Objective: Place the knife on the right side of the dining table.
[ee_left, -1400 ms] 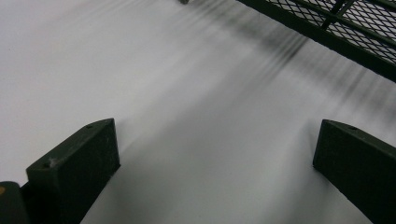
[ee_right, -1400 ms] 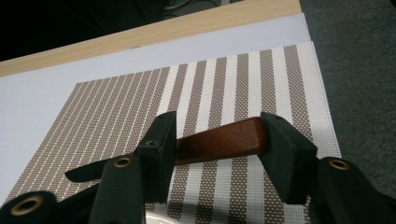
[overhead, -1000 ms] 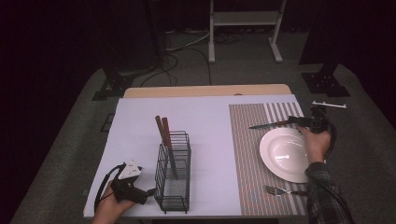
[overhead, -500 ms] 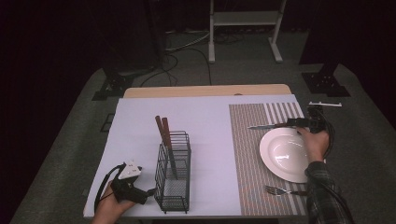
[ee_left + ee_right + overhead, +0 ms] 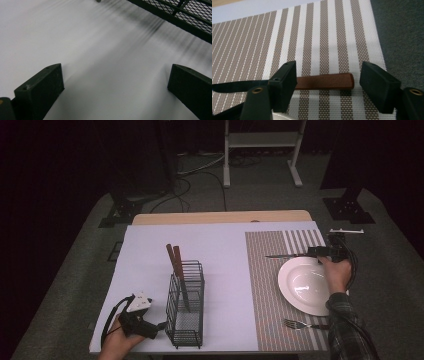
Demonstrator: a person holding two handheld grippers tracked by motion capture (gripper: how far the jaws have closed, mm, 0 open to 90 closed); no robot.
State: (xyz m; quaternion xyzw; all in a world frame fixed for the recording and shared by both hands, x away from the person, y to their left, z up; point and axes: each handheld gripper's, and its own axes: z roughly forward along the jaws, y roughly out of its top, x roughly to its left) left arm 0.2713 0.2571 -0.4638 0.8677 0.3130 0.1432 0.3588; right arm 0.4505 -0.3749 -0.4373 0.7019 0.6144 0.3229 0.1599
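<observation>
Right gripper [image 5: 328, 87] stands with its jaws wide apart, holding nothing; the brown-handled knife [image 5: 322, 81] lies flat between them on the striped placemat [image 5: 322, 37], just beyond the white plate [image 5: 306, 285]; left gripper [image 5: 115, 92] rests wide open on the white table cover [image 5: 87, 50], beside the wire cutlery basket [image 5: 186, 305].

Dark room, grey carpet [image 5: 75, 285]
</observation>
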